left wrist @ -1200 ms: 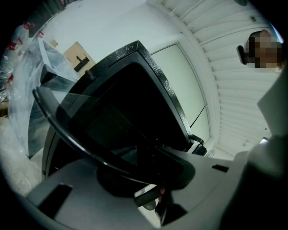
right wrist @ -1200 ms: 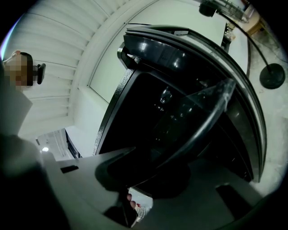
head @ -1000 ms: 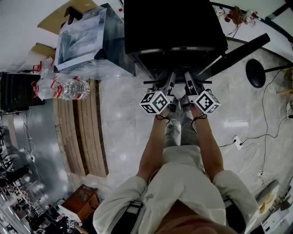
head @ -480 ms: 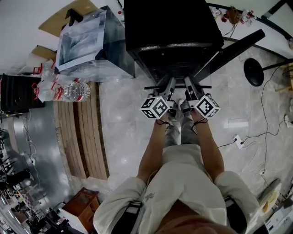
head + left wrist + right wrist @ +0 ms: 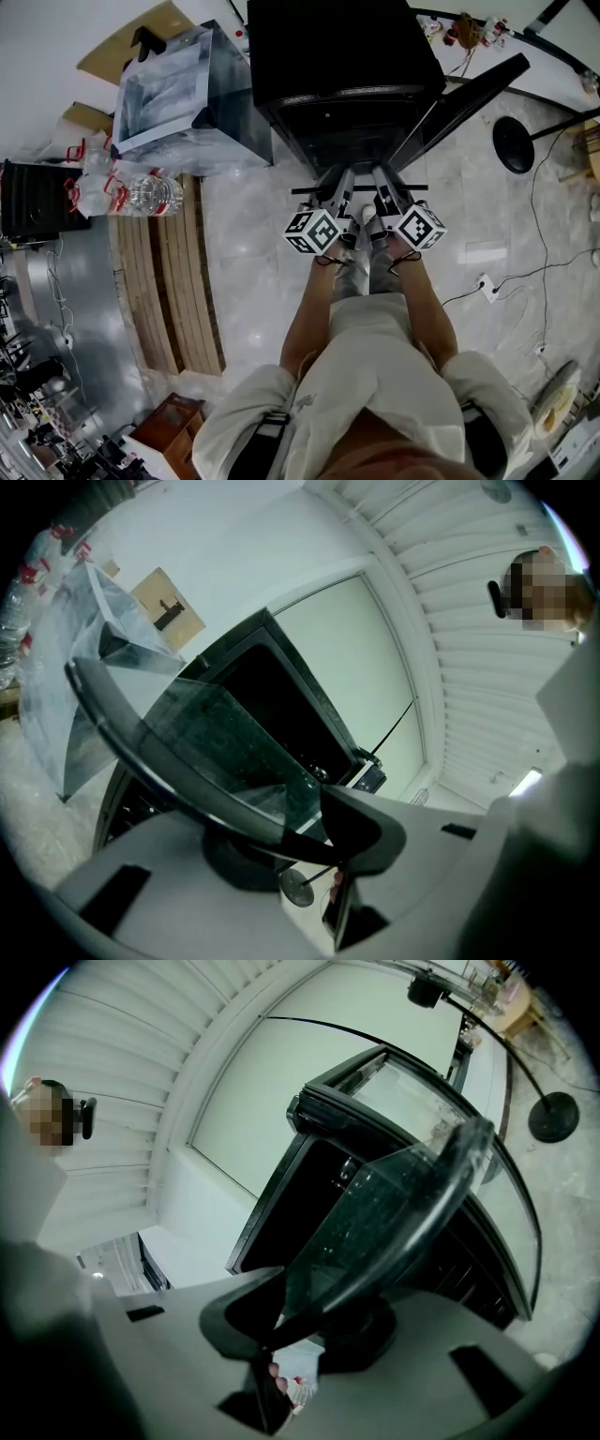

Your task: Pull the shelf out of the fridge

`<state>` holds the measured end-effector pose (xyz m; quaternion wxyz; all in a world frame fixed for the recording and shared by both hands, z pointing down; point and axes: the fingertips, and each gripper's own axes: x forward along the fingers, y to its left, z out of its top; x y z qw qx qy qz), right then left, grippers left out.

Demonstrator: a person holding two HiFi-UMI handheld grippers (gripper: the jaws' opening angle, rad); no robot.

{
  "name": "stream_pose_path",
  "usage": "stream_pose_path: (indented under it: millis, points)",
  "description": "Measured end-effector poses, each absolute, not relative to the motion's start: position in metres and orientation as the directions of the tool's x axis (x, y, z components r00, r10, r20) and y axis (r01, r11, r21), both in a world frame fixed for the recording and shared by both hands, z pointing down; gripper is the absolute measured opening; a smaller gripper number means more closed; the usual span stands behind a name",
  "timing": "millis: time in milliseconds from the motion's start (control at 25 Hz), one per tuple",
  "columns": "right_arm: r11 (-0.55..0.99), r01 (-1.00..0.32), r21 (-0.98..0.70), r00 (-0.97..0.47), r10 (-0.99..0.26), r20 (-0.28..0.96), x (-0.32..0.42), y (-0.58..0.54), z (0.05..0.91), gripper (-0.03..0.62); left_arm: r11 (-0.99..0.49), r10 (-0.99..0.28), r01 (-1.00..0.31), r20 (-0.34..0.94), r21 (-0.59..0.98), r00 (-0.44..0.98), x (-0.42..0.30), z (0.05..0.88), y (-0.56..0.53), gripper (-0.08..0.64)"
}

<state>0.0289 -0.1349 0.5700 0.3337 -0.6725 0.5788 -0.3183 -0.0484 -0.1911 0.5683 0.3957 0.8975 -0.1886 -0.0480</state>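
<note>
Two tools: we hold one in each hand, side by side, both pointing at the low opening of the fridge (image 5: 337,56).
Grip, left: the jaws of the left gripper (image 5: 305,836) are closed tight on the dark rim of the shelf (image 5: 216,752). The rim lies between the pads, near its left corner.
Grip, right: the right gripper (image 5: 281,1316) is clamped in the same way on the rim, at the other side, with almost no gap between its jaws.
Shelf place: it is a glass plate with a dark frame. From the head view, we see its front edge as a dark bar just outside the opening, crossing both tools. The rest goes back into the dark inside.
Door (image 5: 459,103): open, swung out to the right of the fridge.
Body: we stand straight before the fridge with bare forearms (image 5: 314,309) stretched forward and legs just under the tools.
Left side: a clear plastic box (image 5: 178,84) stands beside the fridge. Water bottles (image 5: 150,192) lie at the end of a wooden pallet (image 5: 169,272).
Right side: a round black base (image 5: 514,145) and thin cables (image 5: 539,234) are on the pale floor (image 5: 253,253).
</note>
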Motion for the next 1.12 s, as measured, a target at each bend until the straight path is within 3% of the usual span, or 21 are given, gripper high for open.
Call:
stream_pose_path:
  millis: [1120]
  points:
    - [-0.089,-0.558,-0.825,0.101,-0.994,0.039,0.008,-0.099,0.557,0.086,-0.628,-0.363,-0.284,0.051,0.724,0.93,-0.068,0.554,-0.155,0.13]
